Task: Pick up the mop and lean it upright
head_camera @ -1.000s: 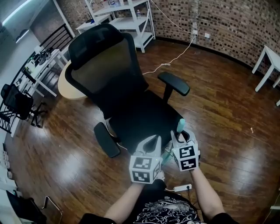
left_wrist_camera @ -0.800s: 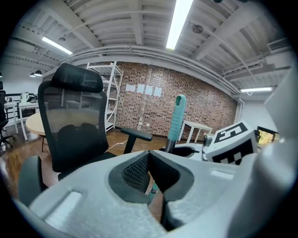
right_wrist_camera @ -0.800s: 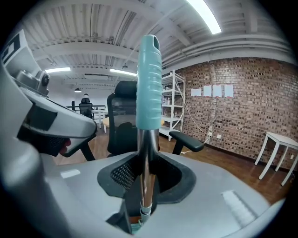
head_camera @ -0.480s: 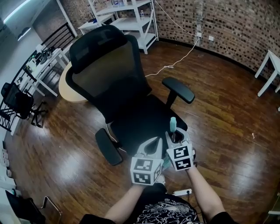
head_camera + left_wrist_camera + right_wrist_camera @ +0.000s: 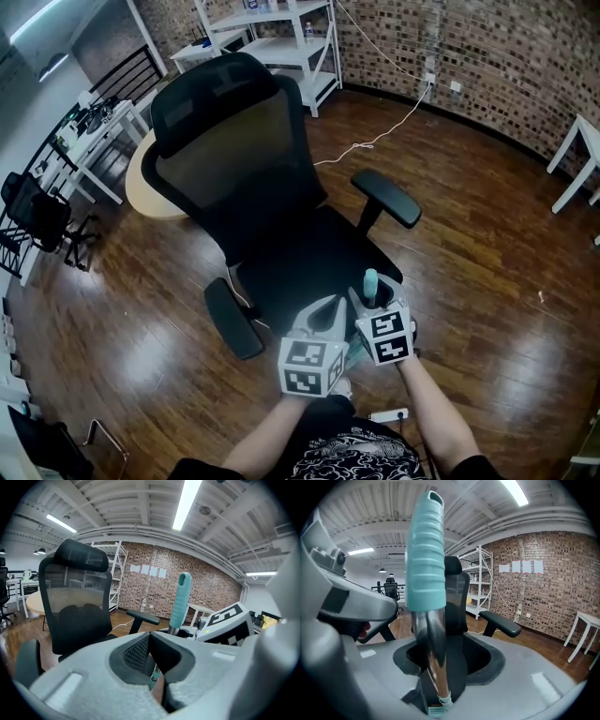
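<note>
The mop shows only as its handle: a chrome pole with a ribbed teal grip (image 5: 370, 282), standing nearly upright at the front edge of the black office chair's seat (image 5: 309, 258). My right gripper (image 5: 376, 302) is around the pole, and its jaws are opening. In the right gripper view the pole (image 5: 433, 658) rises between the dark pads with a gap on each side, and the teal grip (image 5: 425, 559) fills the top. My left gripper (image 5: 325, 316) sits just left of it, shut on nothing. Its view has the teal grip (image 5: 180, 600) beyond its tips. The mop head is hidden.
The office chair (image 5: 230, 159) with its two armrests (image 5: 386, 197) stands right in front of me on a dark wooden floor. A white shelf unit (image 5: 272, 37) and a brick wall are behind. A white cable (image 5: 375, 139) trails on the floor, and a power strip (image 5: 387, 413) lies near my feet.
The teal handle has swung from a tilt toward the right to nearly upright. Both grippers have shifted slightly left, toward the chair seat.
</note>
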